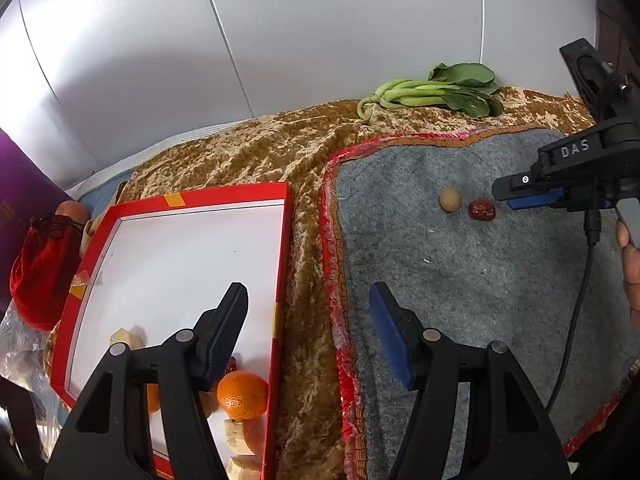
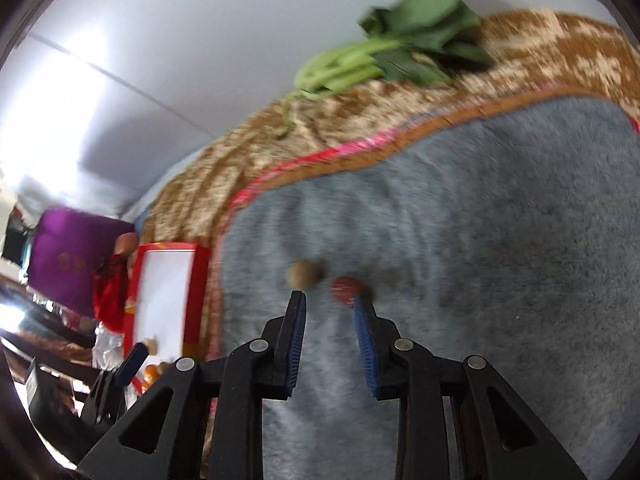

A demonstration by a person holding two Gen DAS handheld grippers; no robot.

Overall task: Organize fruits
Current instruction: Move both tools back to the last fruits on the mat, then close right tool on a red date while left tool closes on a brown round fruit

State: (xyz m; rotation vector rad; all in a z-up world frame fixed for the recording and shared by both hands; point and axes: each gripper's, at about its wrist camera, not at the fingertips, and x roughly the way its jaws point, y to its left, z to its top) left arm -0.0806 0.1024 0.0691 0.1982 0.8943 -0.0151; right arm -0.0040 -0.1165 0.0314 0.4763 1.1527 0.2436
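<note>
We are looking along two black plastic grippers with ribbed blue pads. The left gripper (image 1: 308,300) is hanging with its jaws standing apart and nothing between them, over the seam where a crushed golden-brown velvet cloth (image 1: 248,152) meets a fuzzy grey felt mat (image 1: 480,280) edged with a frayed red and orange trim. The right gripper (image 2: 330,300) is pointing down at the mat with its jaws parted by a narrow gap and holding nothing; from the left wrist view we are seeing it side-on at the right edge, with the raised letters "DAS" on its body, a black cable trailing from it and part of a hand (image 1: 632,264) behind it.

The fruits still lying loose on the mat are a small round tan longan (image 1: 451,200) with a matte skin and, just beside it, a wrinkled glossy red jujube (image 1: 482,210). In the right wrist view, which is blurred, the jujube is sitting just beyond the tip of the right-hand finger and the longan just beyond the left-hand one.

To the left a shallow red cardboard tray (image 1: 224,196) with a smooth white floor is resting on the velvet. We are seeing in it a dimpled orange (image 1: 243,395) and pale, rough-cut chunks (image 1: 127,338), partly hidden by the left gripper. A leafy green bok choy (image 1: 432,94) is lying at the far edge by the smooth white wall. A red velvet drawstring pouch (image 1: 42,268) is slumping beside the tray.
</note>
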